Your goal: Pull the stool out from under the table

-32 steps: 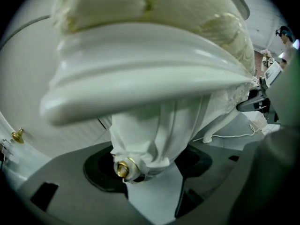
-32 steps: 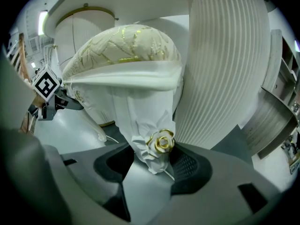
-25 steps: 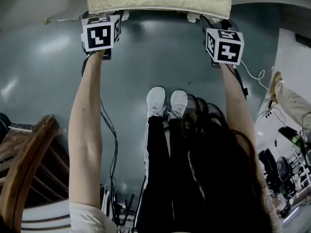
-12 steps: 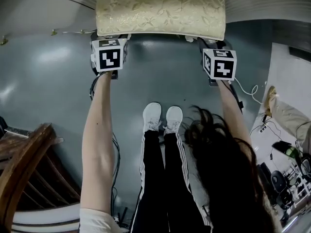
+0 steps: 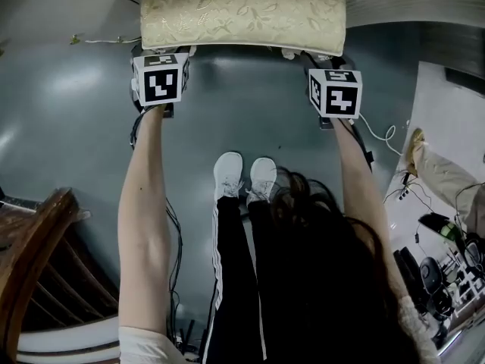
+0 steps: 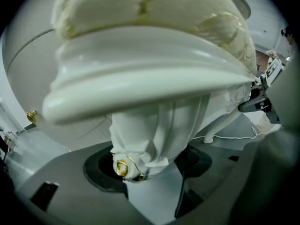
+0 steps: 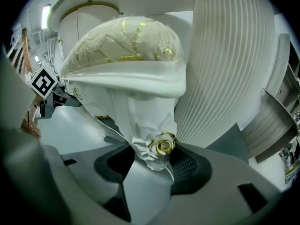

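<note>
The stool [image 5: 242, 10], cream gold-patterned cushion on white carved legs, lies at the top of the head view. My left gripper [image 5: 163, 50] grips its front left corner and my right gripper [image 5: 314, 54] the front right corner. In the left gripper view a white leg [image 6: 154, 125] with a gold knob fills the space between the jaws of the left gripper [image 6: 150, 165], pressed by both pads. In the right gripper view a leg [image 7: 145, 121] with a gold rose sits between the pads of the right gripper [image 7: 152, 165], whose jaws are closing on it.
A ribbed white panel [image 7: 225, 64] stands close on the stool's right. A dark wooden chair [image 5: 30, 264] is at the lower left. The person's white shoes [image 5: 242, 177] stand on the grey floor behind the stool. Cables [image 5: 379, 139] and clutter lie at the right.
More of the cushion shows than a second ago. Both grippers, still on the legs, sit slightly lower in the view.
</note>
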Action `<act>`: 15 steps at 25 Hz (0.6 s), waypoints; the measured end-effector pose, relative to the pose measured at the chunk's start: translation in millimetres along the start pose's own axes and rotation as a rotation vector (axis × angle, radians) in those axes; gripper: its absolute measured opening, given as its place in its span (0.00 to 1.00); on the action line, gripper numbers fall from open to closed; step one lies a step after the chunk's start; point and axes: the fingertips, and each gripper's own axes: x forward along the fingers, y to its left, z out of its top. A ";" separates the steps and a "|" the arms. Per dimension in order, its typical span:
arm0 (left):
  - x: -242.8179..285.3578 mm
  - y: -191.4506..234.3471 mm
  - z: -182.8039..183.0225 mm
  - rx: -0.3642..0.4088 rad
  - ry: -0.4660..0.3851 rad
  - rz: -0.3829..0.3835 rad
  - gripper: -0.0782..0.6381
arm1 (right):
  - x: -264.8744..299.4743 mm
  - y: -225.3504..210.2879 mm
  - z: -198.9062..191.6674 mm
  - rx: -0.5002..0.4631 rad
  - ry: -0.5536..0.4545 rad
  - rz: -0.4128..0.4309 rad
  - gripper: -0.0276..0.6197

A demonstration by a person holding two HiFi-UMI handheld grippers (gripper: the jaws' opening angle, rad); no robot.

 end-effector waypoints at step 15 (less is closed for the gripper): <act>-3.9 -2.9 -3.6 0.011 0.003 0.003 0.55 | 2.1 0.3 -1.9 0.002 0.030 0.024 0.43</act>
